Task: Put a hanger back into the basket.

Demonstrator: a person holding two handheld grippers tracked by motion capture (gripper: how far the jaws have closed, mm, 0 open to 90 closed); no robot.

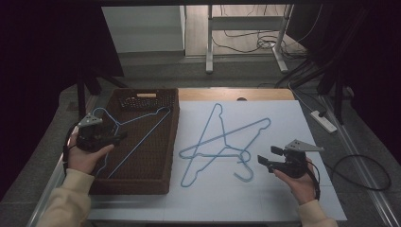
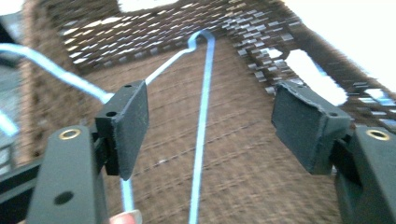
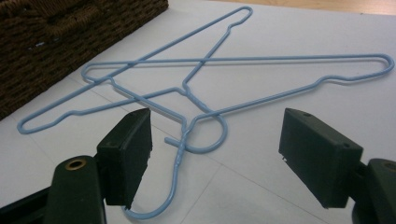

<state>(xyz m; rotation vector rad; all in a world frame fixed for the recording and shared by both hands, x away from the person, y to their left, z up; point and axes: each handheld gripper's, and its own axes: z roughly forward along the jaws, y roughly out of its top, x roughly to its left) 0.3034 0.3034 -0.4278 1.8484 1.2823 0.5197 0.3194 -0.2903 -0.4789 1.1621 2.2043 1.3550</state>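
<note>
— Grippers first: how do they stand?

— Right gripper (image 1: 265, 161) is held in the person's right hand (image 1: 298, 184) near the desk's (image 1: 283, 203) right front corner, jaws spread apart with nothing between them. Left gripper (image 1: 116, 137) sits in the left hand (image 1: 85, 158) over the left side of the wicker basket (image 1: 142, 182), jaws likewise wide apart, gripping nothing.

— And the hangers?

— Two blue wire hangers (image 1: 222, 142) lie crossed on the white sheet (image 1: 283, 118) in the middle of the desk, just ahead of the right gripper; in the right gripper view their hooks (image 3: 187, 140) overlap close before the jaws.

— Anything in the basket?

— A third blue hanger (image 1: 137, 127) lies inside it, its hook end poking over the far left rim. Farther back, cables run across the floor (image 1: 246, 71).
</note>
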